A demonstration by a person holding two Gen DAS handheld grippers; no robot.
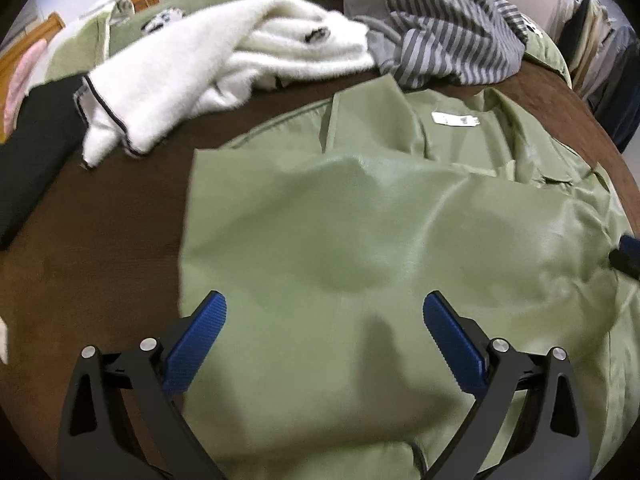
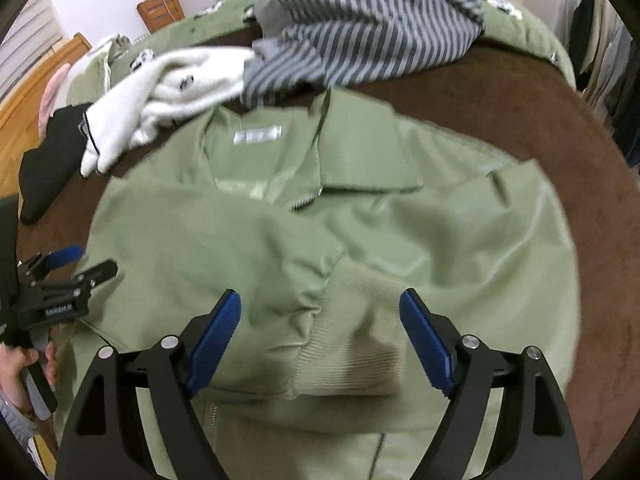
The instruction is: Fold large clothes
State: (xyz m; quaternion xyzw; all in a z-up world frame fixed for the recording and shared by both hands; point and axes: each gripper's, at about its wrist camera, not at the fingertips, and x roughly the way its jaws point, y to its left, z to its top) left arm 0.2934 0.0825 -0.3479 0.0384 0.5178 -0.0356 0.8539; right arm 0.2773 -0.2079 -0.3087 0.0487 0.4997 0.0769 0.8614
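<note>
Now both our left gripper point(image 1: 325, 308) and right gripper point(image 2: 320, 306) hang wide, holding nothing, above the green jacket point(image 2: 440, 240) spread on the brown table point(image 2: 520, 108); we should pinch its ribbed cuff point(image 2: 352, 340) squarely before folding.

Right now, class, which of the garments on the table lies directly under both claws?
The green jacket; the white fluffy sweater and striped top lie heaped beyond its collar.
</note>
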